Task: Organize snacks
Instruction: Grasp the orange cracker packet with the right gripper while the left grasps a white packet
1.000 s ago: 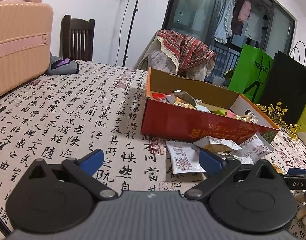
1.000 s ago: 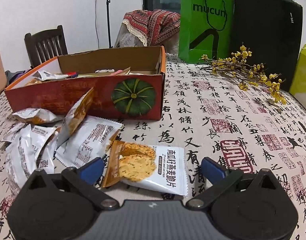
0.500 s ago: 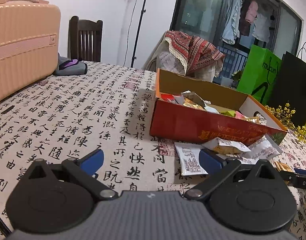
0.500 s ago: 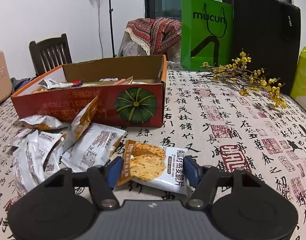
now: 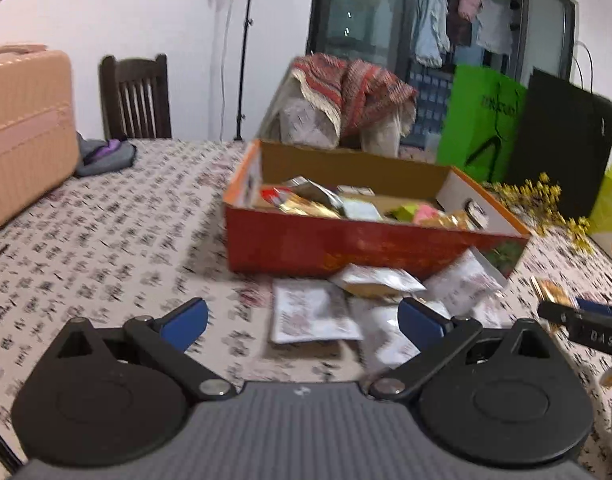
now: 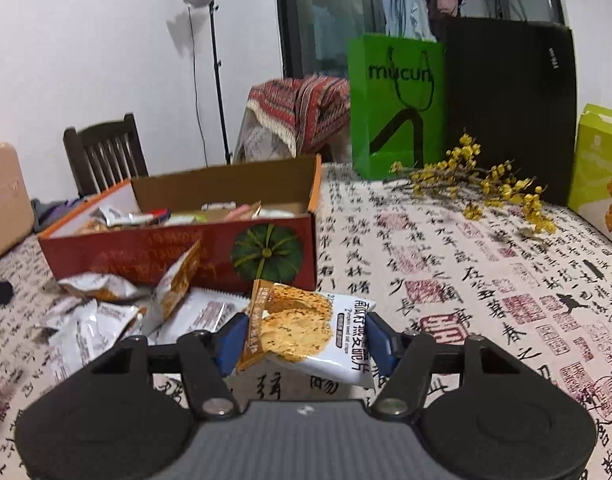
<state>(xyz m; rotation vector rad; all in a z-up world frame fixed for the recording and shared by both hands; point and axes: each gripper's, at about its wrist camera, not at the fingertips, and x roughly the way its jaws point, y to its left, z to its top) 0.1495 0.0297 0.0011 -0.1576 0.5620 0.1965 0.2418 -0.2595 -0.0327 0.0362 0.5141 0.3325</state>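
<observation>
Nearest, in the right wrist view: right gripper (image 6: 305,340) clamped on the oat-crisp packet (image 6: 306,330), blue pads pressing its two side edges, packet lifted clear of the tablecloth (image 6: 445,264) and tilted. Probably light and soft-skinned, with brittle crisps inside (easy to crush under a hard squeeze); slick foil, so best held by the crimped side seams rather than across the puffed middle. Left gripper (image 5: 302,322) spread wide and empty, hovering over the cloth just short of the loose packets (image 5: 313,312). Just beyond, a heap of white packets (image 6: 90,320) lying against the front wall of the red pumpkin box (image 6: 178,248), already part-filled with snacks. Farther back, yellow flower sprigs (image 6: 485,188), a green bag (image 6: 397,104), a black bag (image 6: 509,96).
</observation>
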